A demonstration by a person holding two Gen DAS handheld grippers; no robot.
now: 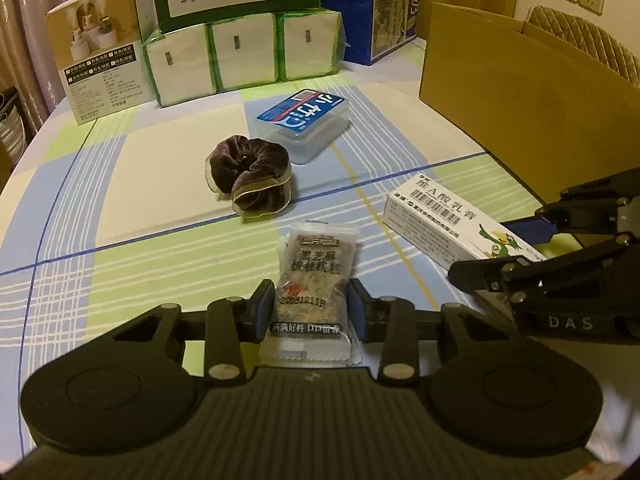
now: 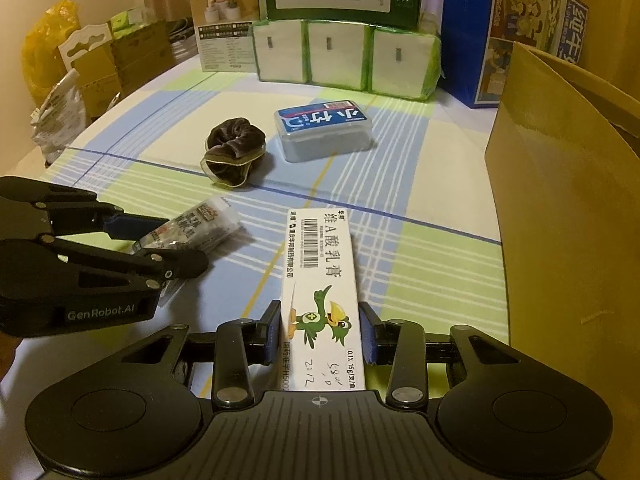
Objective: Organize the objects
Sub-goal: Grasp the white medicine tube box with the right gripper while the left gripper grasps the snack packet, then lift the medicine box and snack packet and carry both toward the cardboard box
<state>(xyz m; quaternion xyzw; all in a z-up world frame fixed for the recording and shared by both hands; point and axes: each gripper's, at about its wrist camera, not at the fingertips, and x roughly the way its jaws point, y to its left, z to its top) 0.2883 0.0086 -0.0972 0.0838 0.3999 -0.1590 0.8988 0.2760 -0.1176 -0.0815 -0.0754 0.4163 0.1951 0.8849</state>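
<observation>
While the left tongs pinch a snack packet, the right tongs clamp a white ointment box.

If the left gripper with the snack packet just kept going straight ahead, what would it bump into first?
Probably the brown velvet scrunchie. The left gripper, fingers shut on the snack packet, points across bare tablecloth toward it, slightly left of centre. The clear plastic box lies beyond; depth is uncertain.

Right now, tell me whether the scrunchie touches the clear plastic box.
Apart. The right wrist view shows a strip of tablecloth between the scrunchie and the clear plastic box.
</observation>
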